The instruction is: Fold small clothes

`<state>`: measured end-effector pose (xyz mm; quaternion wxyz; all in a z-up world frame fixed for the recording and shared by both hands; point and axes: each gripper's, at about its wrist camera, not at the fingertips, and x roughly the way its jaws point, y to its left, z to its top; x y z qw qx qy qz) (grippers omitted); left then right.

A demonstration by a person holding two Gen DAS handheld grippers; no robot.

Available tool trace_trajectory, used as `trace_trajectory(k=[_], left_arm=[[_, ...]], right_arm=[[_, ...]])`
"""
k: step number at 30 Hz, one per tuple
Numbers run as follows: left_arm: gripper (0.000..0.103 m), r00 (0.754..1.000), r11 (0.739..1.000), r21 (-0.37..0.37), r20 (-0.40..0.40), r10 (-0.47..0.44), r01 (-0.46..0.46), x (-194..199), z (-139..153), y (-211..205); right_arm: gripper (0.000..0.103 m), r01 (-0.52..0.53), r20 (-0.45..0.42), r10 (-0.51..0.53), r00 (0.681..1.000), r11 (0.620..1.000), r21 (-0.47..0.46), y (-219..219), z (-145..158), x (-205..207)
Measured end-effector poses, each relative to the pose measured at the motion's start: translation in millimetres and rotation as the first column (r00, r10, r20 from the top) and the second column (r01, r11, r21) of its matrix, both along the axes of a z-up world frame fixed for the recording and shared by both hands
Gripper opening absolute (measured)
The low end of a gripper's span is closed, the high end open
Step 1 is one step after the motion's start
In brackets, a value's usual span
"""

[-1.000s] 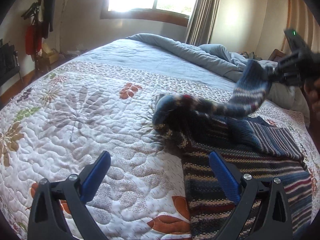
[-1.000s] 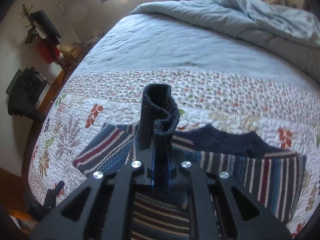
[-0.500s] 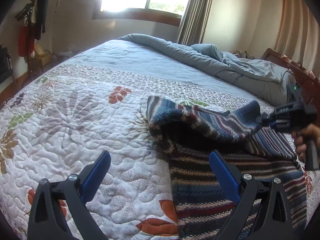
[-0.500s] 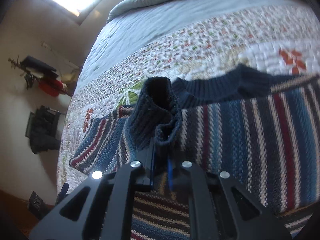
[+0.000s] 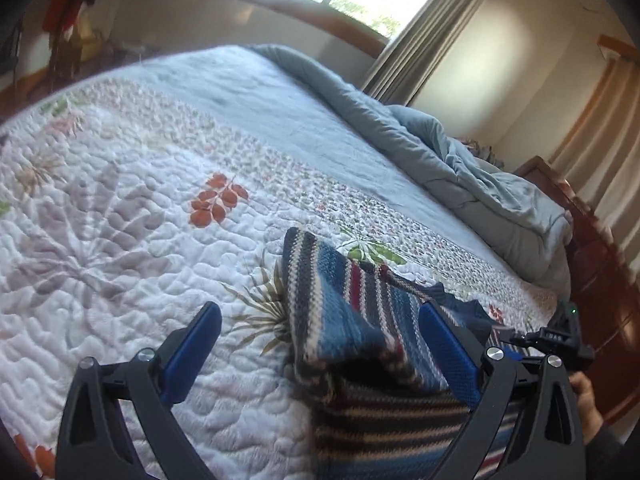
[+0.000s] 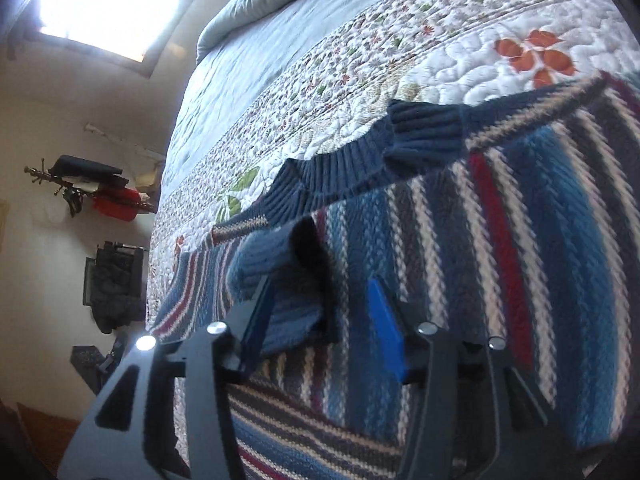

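A striped knit sweater (image 5: 360, 292) in blue, navy, red and cream lies flat on the quilt (image 5: 120, 220). One sleeve is folded across its body. My left gripper (image 5: 319, 314) hovers open over the sweater's left folded edge, with nothing between its pads. My right gripper (image 6: 320, 286) is low over the sweater (image 6: 500, 240) and its jaws are opening. The sleeve's blue ribbed cuff (image 6: 280, 272) sits between them, leaning on the left pad, while the right pad stands clear of it. The navy ribbed collar (image 6: 360, 172) lies just beyond. A hand (image 5: 586, 396) holds the right gripper at the far right.
A grey-blue duvet (image 5: 460, 168) is bunched along the bed's far side. Dark wooden furniture (image 5: 600, 280) stands beyond the bed at the right. A wall rack with clothes (image 6: 100, 196) hangs past the bed's left edge. Bare quilt stretches to the left of the sweater.
The right gripper came down and across, laying the sleeve over the sweater's body, and its jaws parted off the cuff. The left gripper shifted right over the sweater's folded edge.
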<state>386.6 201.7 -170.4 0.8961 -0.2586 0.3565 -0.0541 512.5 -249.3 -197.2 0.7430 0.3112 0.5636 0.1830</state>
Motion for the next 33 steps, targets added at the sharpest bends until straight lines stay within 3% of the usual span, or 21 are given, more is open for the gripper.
trace_trajectory(k=[2,7,9,10,11,16,20,23,27,28,29,33], left_arm=[[0.099,0.999,1.0,-0.013,-0.042,-0.027,0.026,16,-8,-1],[0.099,0.989,0.992,0.075,-0.113,-0.094,0.102,33,-22,-18],[0.099,0.985,0.991,0.075,-0.138,-0.104,0.115,36,-26,-21],[0.099,0.984,0.99,0.074,-0.143,-0.106,0.117,36,-27,-22],[0.099,0.984,0.99,0.075,-0.141,-0.105,0.117,35,-26,-23],[0.099,0.987,0.99,0.08,-0.118,-0.105,0.115,30,-11,-24],[0.099,0.988,0.986,0.101,-0.097,-0.121,0.131,28,4,-30],[0.099,0.987,0.984,0.103,-0.077,-0.141,0.148,26,12,-36],[0.099,0.976,0.972,0.098,-0.069,-0.206,0.212,28,12,-55],[0.099,0.972,0.968,0.089,-0.065,-0.228,0.233,28,11,-60],[0.099,0.964,0.963,0.073,-0.065,-0.256,0.261,29,9,-66],[0.099,0.947,0.947,0.037,-0.044,-0.318,0.319,28,10,-79]], right_arm=[[0.051,-0.025,-0.022,0.025,0.999,0.999,0.029,6,-7,12],[0.052,-0.097,-0.047,0.1,0.994,0.994,0.055,26,-15,31],[0.041,-0.128,-0.05,0.131,0.99,0.99,0.063,33,-13,34],[0.022,-0.146,-0.043,0.148,0.988,0.988,0.059,37,-10,35],[0.017,-0.169,-0.031,0.17,0.985,0.984,0.057,42,-6,35],[0.01,-0.193,0.065,0.191,0.98,0.98,0.04,44,36,21],[0.01,-0.14,0.145,0.138,0.98,0.99,0.009,12,82,11],[0.01,-0.08,0.152,0.079,0.985,0.997,0.002,-27,92,6],[0.021,-0.051,0.049,0.051,0.997,0.999,-0.014,-56,54,7],[0.034,-0.046,0.02,0.047,0.999,0.998,-0.032,-60,41,6],[0.04,-0.026,0.008,0.026,1.0,0.998,-0.055,-63,33,4],[0.047,0.048,0.017,-0.048,0.999,0.999,0.022,-84,26,-15]])
